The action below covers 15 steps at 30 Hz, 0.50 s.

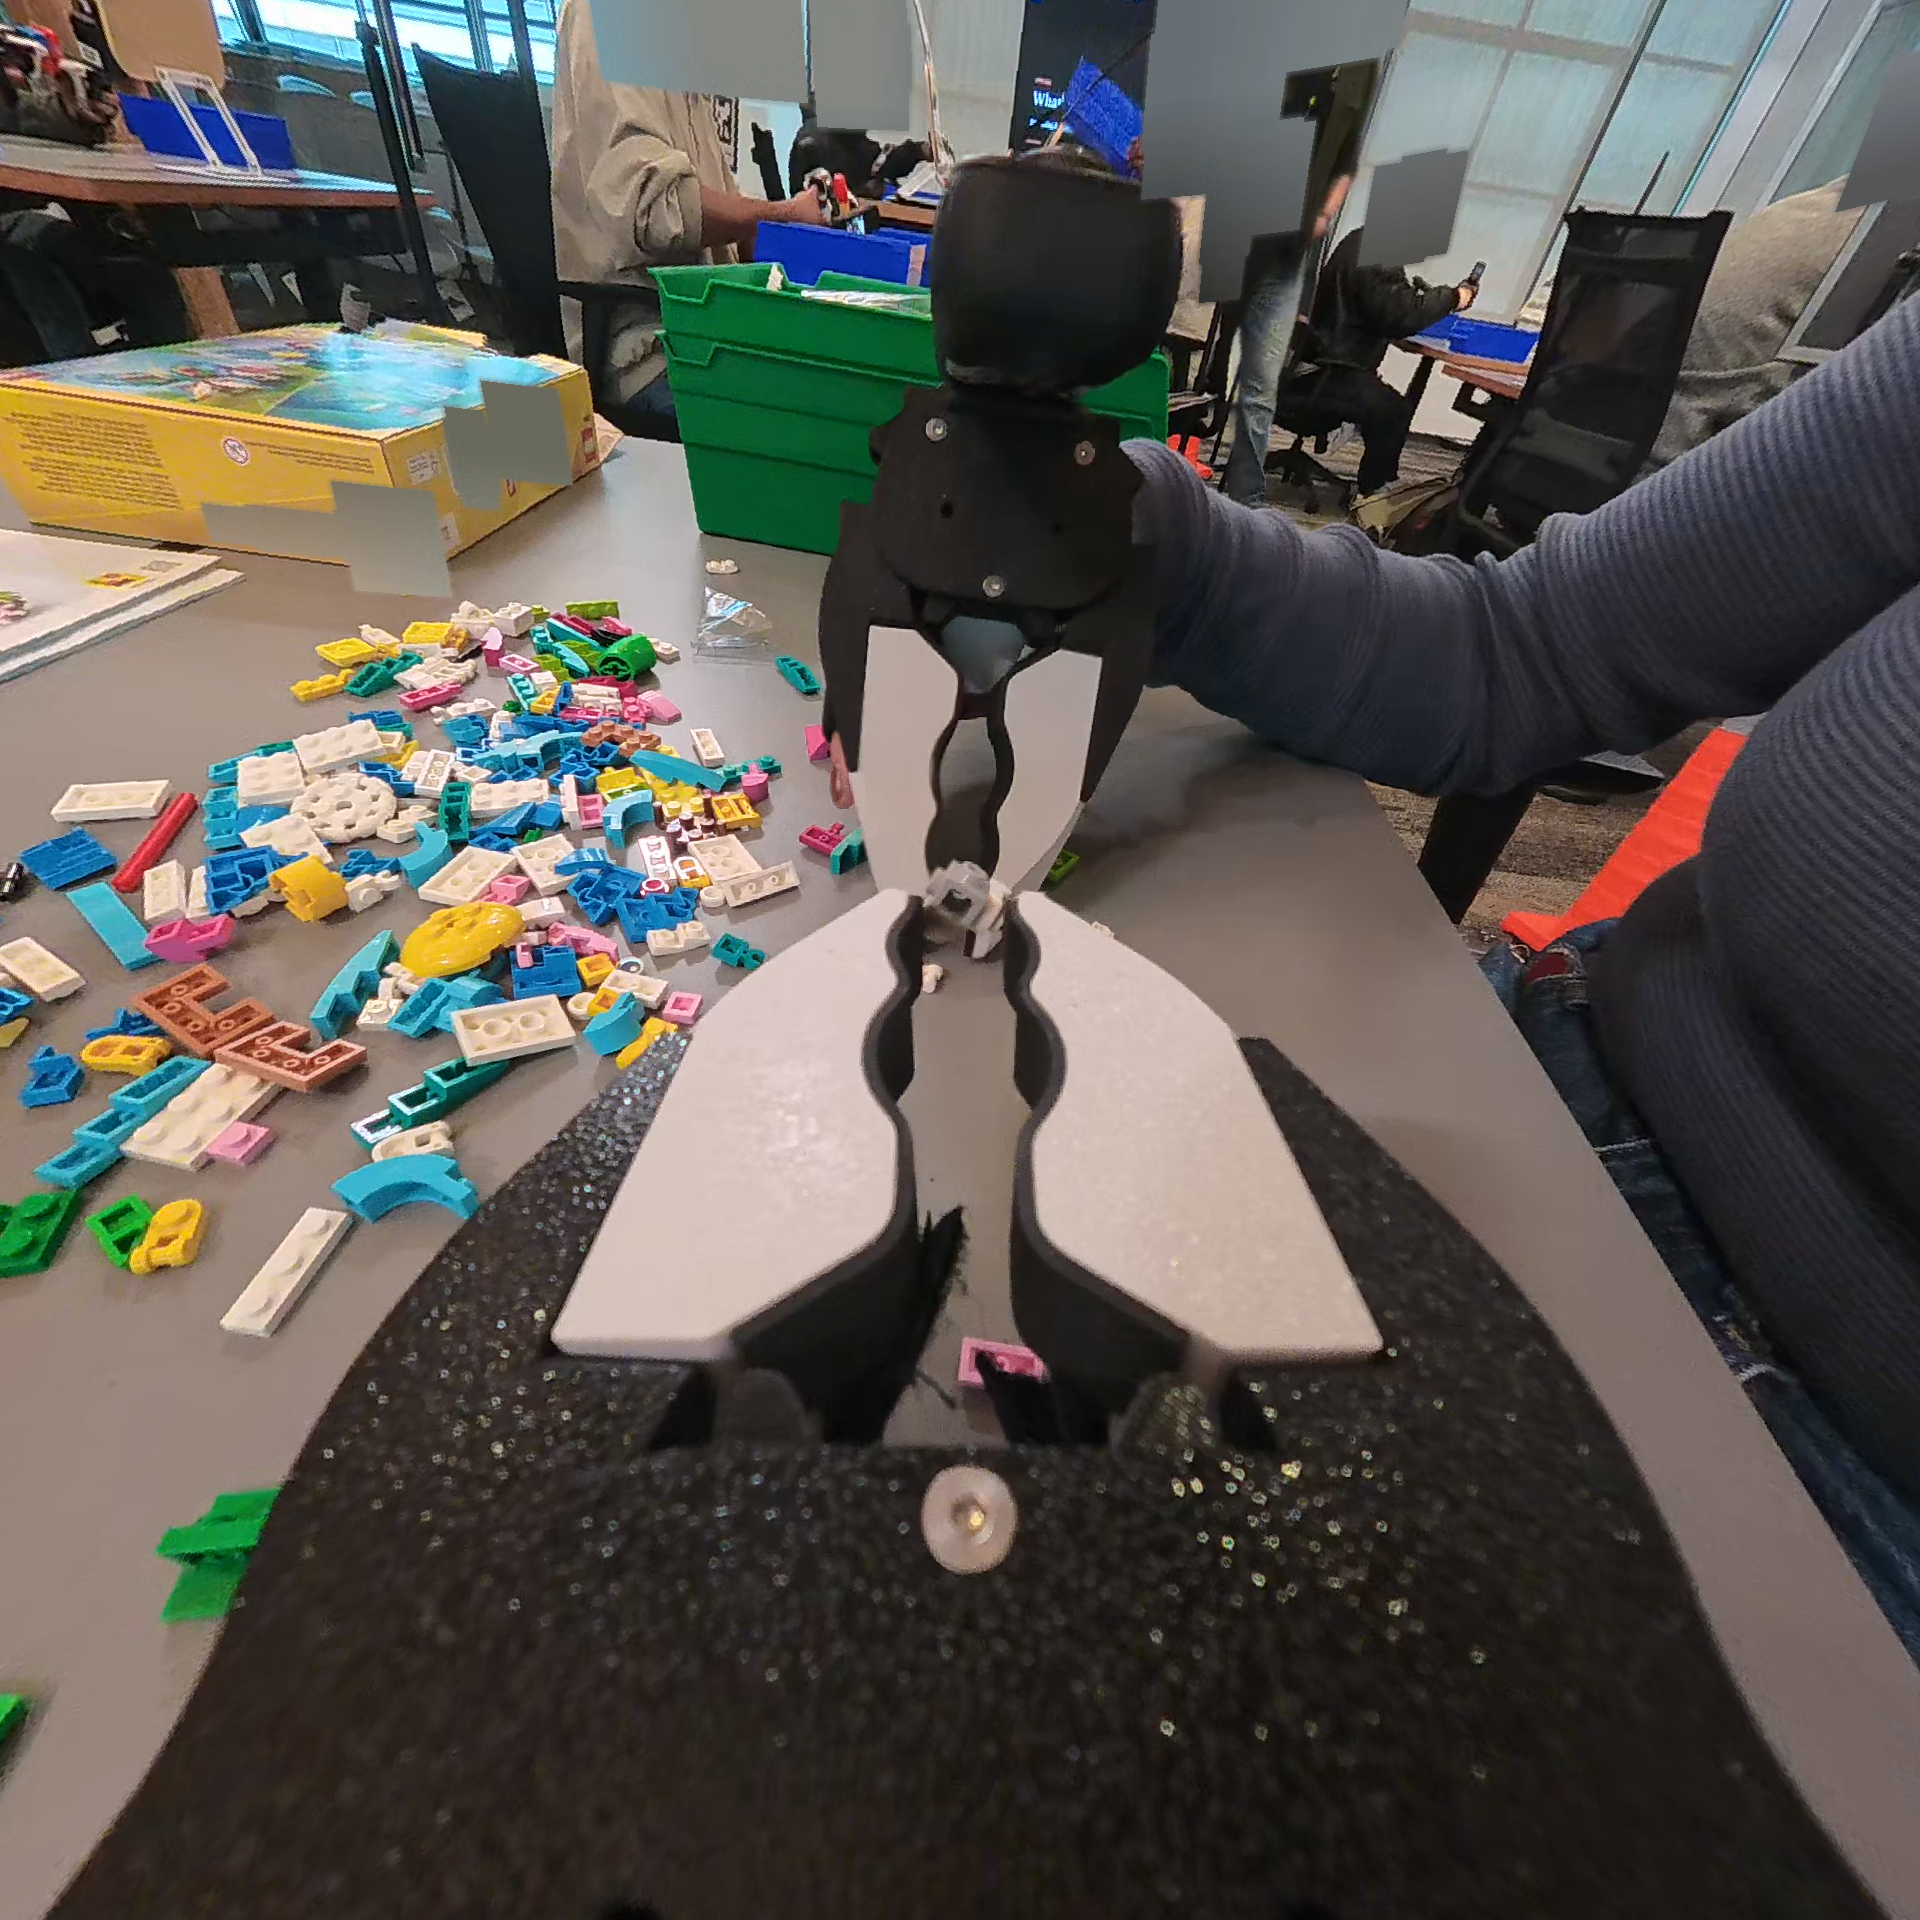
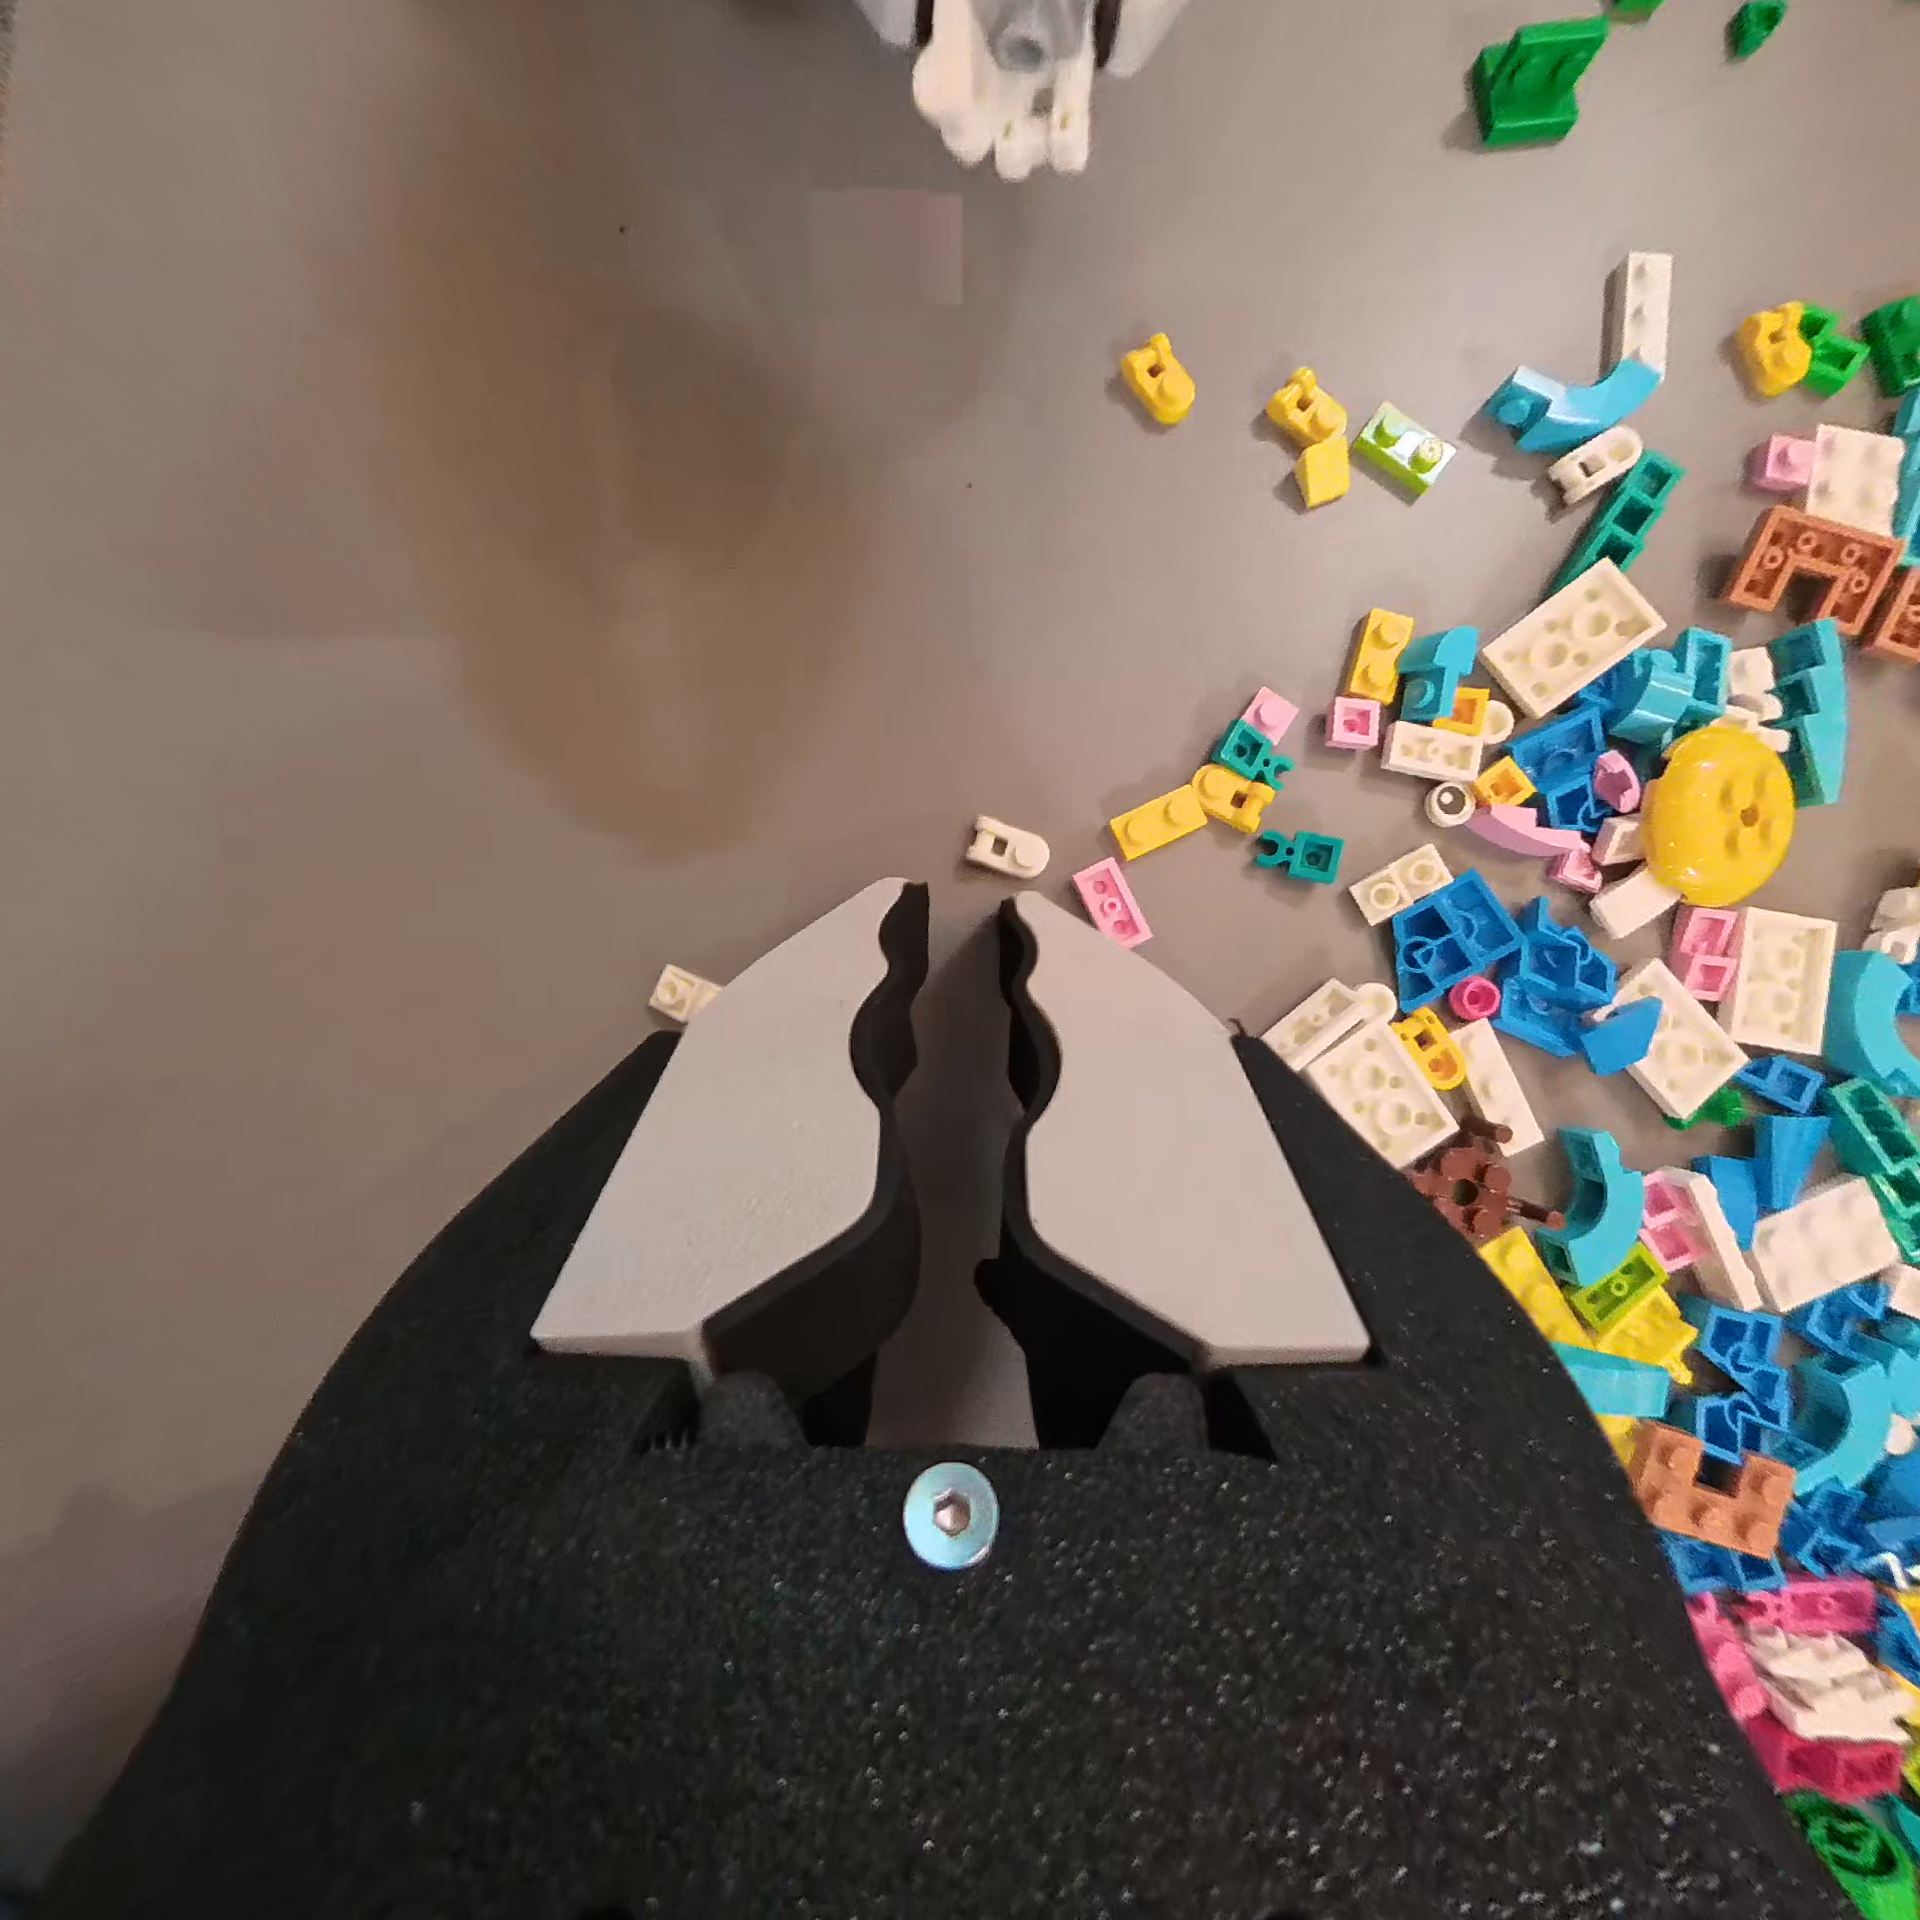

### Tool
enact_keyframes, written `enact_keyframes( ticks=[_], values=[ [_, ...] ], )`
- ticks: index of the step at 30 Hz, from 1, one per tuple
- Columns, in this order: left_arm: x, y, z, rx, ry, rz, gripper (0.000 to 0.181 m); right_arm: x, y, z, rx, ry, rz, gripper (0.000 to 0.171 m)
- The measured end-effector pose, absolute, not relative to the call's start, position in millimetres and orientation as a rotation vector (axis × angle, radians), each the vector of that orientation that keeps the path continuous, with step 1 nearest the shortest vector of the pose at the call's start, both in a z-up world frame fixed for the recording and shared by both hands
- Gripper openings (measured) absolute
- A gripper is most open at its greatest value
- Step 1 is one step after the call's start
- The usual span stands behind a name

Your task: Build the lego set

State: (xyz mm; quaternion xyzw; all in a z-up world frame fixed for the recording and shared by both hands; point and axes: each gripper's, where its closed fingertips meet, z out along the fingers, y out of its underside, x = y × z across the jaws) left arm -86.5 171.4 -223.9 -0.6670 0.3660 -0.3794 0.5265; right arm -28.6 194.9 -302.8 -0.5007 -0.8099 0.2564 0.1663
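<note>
Small white-and-grey lego assembly [image 1: 964,906] is pinched at the tips of the left gripper [image 1: 961,920], held above the grey table [image 1: 1195,935], near its right edge. Long axis can't be told; in the right wrist view the assembly [image 2: 1013,78] is blurred at the top edge, white prongs pointing toward that camera. Left gripper points forward, level-ish, jaws narrow and closed on the assembly. Right gripper [image 1: 961,868] faces it tip to tip, angled down from a blue-sleeved arm [image 1: 1455,644]; its own view shows the right gripper [image 2: 964,904] with jaws narrow, a slim gap, nothing between. Loose bricks [image 1: 436,862] spread to the left, yellow box [image 1: 281,436] and green bins [image 1: 790,416] behind.
</note>
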Motion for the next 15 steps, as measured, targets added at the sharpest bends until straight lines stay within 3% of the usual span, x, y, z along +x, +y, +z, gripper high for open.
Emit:
enact_keyframes(
  ticks=[7,15],
  values=[
    [-86.2,171.2,-223.9,-1.594,0.875,-0.910,0.013,-46.0,184.8,-300.9,-1.199,-2.310,0.690,0.030],
    [-87.0,171.6,-223.1,-1.592,0.867,-0.913,0.014,-38.9,190.8,-291.4,-1.280,-2.252,0.659,0.024]
  ],
)
